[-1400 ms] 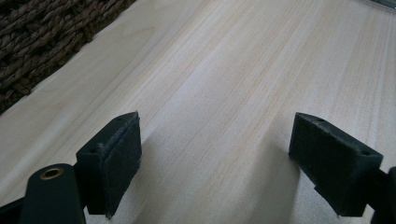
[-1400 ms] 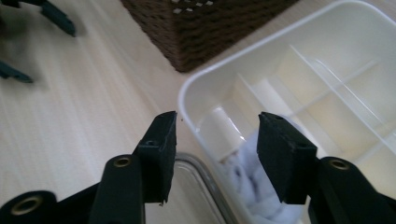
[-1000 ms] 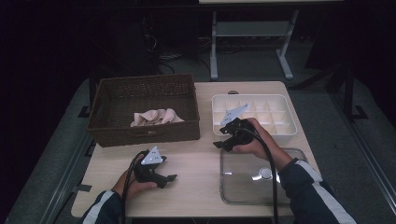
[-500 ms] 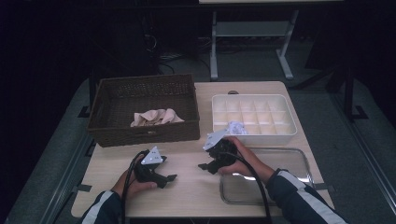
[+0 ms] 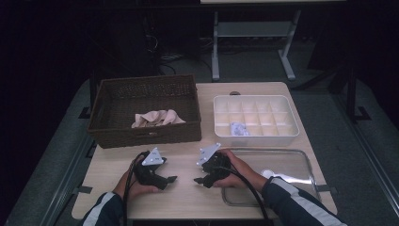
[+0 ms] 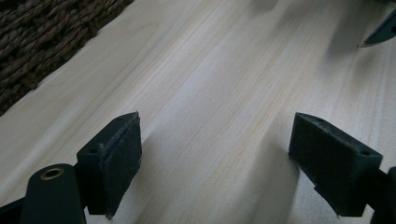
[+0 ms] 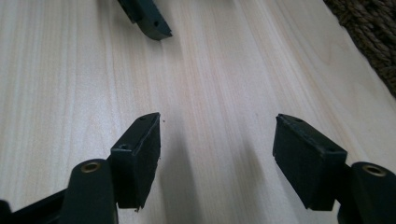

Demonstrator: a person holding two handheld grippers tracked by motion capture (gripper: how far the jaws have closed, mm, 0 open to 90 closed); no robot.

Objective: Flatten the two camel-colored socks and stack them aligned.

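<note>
The pale wooden desk (image 5: 188, 193) is seen carrying a brown wicker basket (image 5: 143, 94) with a pinkish cloth (image 5: 156, 117) inside, a white compartment tray (image 5: 255, 120) holding what is probably a small crumpled wrapper (image 5: 239, 129), and a clear lid (image 5: 277, 162) at the near right. The left gripper (image 5: 170, 179) and right gripper (image 5: 199, 180) are rested near each other on bare wood, both with fingers (image 6: 116, 154) spread apart and nothing held between them

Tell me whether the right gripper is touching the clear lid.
Cannot tell. In the high view the right gripper sits left of the clear lid, but the hand covers the lid's near edge.
</note>
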